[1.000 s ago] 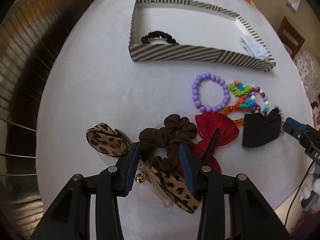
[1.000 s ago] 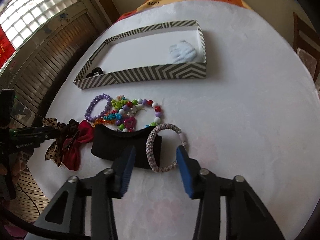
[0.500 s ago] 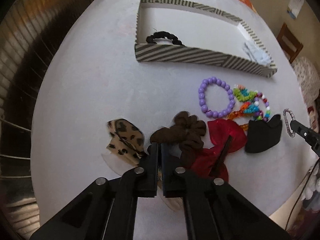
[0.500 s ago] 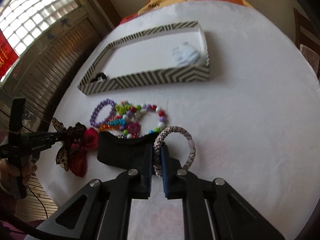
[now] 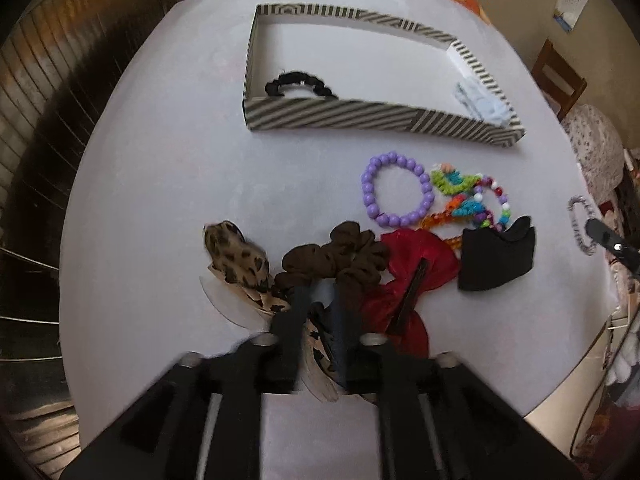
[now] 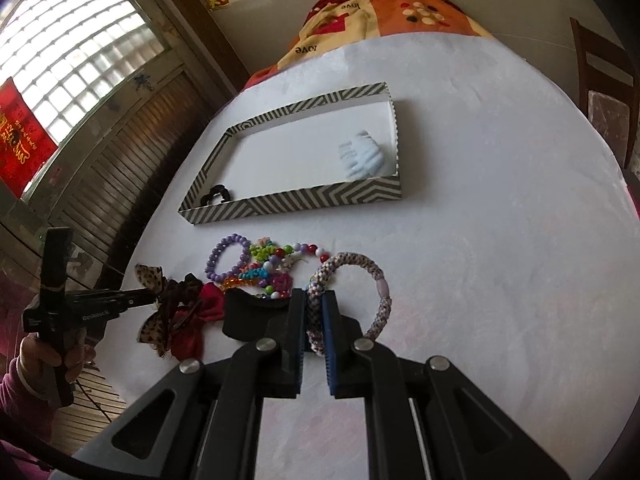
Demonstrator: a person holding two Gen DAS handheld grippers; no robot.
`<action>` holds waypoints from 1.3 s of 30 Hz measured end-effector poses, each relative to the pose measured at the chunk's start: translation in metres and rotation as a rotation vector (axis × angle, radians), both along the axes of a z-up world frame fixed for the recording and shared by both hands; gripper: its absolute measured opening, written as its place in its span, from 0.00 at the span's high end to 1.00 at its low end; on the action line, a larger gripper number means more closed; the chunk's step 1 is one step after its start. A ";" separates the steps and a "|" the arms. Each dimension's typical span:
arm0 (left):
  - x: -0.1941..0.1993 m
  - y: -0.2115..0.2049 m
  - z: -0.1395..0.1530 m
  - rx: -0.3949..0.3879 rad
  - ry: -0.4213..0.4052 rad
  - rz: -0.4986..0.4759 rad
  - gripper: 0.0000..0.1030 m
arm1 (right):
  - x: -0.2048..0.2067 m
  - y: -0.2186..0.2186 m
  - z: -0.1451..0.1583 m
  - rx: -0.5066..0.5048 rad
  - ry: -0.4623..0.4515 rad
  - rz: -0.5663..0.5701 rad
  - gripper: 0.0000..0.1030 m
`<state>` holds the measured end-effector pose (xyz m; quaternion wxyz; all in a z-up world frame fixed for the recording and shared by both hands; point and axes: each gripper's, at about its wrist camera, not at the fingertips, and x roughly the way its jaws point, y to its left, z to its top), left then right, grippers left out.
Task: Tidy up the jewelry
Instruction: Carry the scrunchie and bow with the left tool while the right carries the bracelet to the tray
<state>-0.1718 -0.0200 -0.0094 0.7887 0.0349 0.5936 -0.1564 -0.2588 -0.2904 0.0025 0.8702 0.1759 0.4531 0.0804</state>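
My left gripper (image 5: 320,300) is shut on the leopard-print bow (image 5: 236,256), lifted with the brown scrunchie (image 5: 336,258) hanging by it. My right gripper (image 6: 316,304) is shut on the pink-and-grey woven bracelet (image 6: 360,268) and holds it above the table. The striped tray (image 5: 360,116) stands beyond, holding a black scrunchie (image 5: 298,82) and a pale blue hair tie (image 5: 486,104). A purple bead bracelet (image 5: 396,190), colourful bead strings (image 5: 472,196), a red bow (image 5: 412,272) and a black pouch (image 5: 496,256) lie on the white table.
The left gripper (image 6: 132,300) and the hand holding it show at the left of the right wrist view. A wooden chair (image 6: 604,80) stands at the far right. A patterned cloth (image 6: 384,12) lies beyond the table. The table edge (image 5: 560,396) runs near the right.
Both grippers closed: the left on the leopard bow, the right on the woven bracelet. Both have since lifted their items off the table, and the views now sit higher.
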 end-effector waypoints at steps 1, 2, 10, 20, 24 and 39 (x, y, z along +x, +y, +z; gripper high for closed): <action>0.000 0.000 -0.002 0.009 0.003 0.007 0.78 | -0.001 0.001 0.000 -0.001 0.002 0.003 0.92; 0.001 -0.001 -0.004 0.020 0.003 0.015 0.77 | -0.001 0.001 0.000 -0.001 0.004 0.005 0.92; 0.001 -0.014 -0.019 0.082 0.012 -0.049 0.63 | -0.001 0.006 -0.002 0.002 0.020 0.015 0.92; 0.010 0.017 -0.004 -0.001 -0.015 0.046 0.93 | 0.001 0.014 0.008 0.000 -0.004 0.039 0.92; 0.013 0.023 0.019 -0.018 -0.057 0.060 0.94 | 0.004 0.014 0.016 0.001 -0.026 0.044 0.92; 0.066 -0.014 0.071 -0.032 -0.208 0.060 0.95 | 0.052 0.029 0.036 -0.048 -0.053 0.105 0.92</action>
